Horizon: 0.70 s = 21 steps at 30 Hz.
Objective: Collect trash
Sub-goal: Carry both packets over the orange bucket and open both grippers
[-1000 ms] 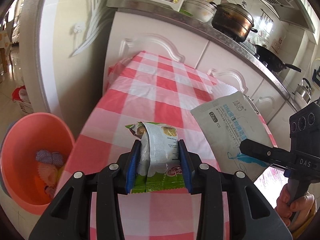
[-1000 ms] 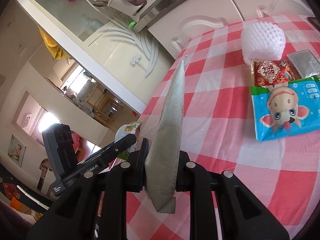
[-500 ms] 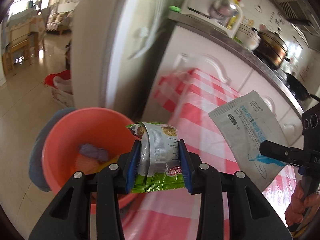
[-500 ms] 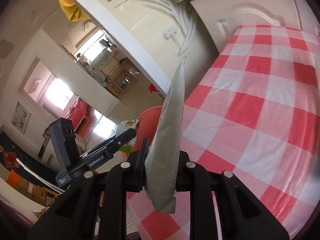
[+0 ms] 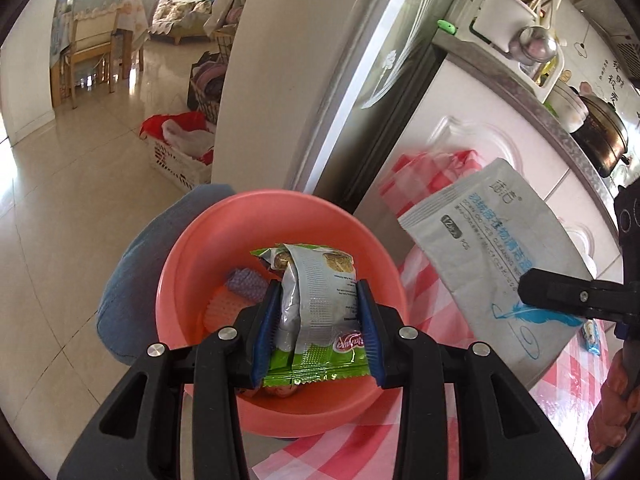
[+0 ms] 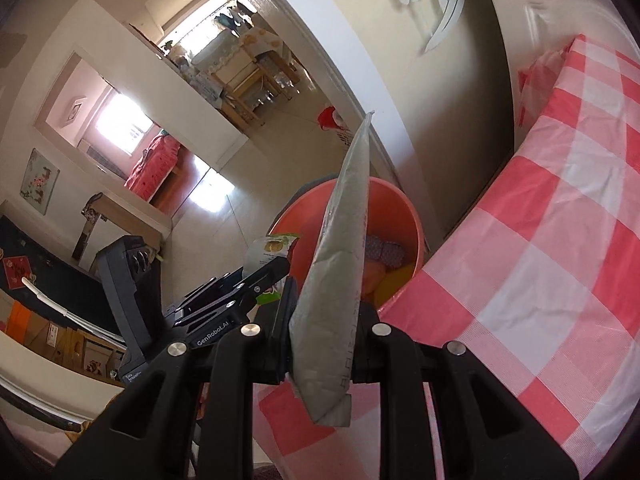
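Left gripper [image 5: 318,328] clamps snack wrapper [image 5: 320,308] over the pink bin [image 5: 280,216] ahead of its jaws. Right gripper [image 6: 326,344] pinches grey pouch [image 6: 340,272] short of the bin; early release likely drops it on the floor.

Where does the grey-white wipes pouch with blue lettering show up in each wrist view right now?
Left wrist: grey-white wipes pouch with blue lettering at right, flat face showing, pinched by the right gripper.
Right wrist: centre, edge-on, rising from the jaws.
Shared landmark: round pink plastic bin.
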### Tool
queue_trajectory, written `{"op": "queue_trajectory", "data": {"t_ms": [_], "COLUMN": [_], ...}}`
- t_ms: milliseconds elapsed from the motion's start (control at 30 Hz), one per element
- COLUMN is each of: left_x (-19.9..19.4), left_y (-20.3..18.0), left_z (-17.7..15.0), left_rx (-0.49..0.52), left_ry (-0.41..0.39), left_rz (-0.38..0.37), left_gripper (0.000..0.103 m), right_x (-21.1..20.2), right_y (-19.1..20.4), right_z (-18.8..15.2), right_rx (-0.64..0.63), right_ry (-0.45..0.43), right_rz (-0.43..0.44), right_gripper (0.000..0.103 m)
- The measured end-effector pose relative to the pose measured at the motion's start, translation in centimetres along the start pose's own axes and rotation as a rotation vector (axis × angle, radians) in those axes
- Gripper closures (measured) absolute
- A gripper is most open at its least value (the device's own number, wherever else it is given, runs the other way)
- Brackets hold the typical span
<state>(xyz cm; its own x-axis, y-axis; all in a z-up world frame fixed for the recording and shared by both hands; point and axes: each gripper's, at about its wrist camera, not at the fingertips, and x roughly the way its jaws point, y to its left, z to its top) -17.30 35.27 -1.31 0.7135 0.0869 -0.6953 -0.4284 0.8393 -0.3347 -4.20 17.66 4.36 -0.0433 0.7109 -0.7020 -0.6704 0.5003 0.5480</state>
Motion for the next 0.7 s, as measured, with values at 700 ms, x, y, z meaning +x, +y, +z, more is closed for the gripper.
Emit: {"op": "queue_trajectory", "data": {"t_ms": [700], "left_x": [3.7], "left_y": [1.8], "left_z": [-1.4], "left_rx": [-0.042], "left_ry": [0.088], "left_rz": [0.006], "left_gripper": [0.063], "right_x": [7.6], "right_y": [0.9], "right_z": [1.8], "right_rx": [-0.048], "right_ry": [0.141], "right_rz": [-0.077], "right_gripper": [0.077]}}
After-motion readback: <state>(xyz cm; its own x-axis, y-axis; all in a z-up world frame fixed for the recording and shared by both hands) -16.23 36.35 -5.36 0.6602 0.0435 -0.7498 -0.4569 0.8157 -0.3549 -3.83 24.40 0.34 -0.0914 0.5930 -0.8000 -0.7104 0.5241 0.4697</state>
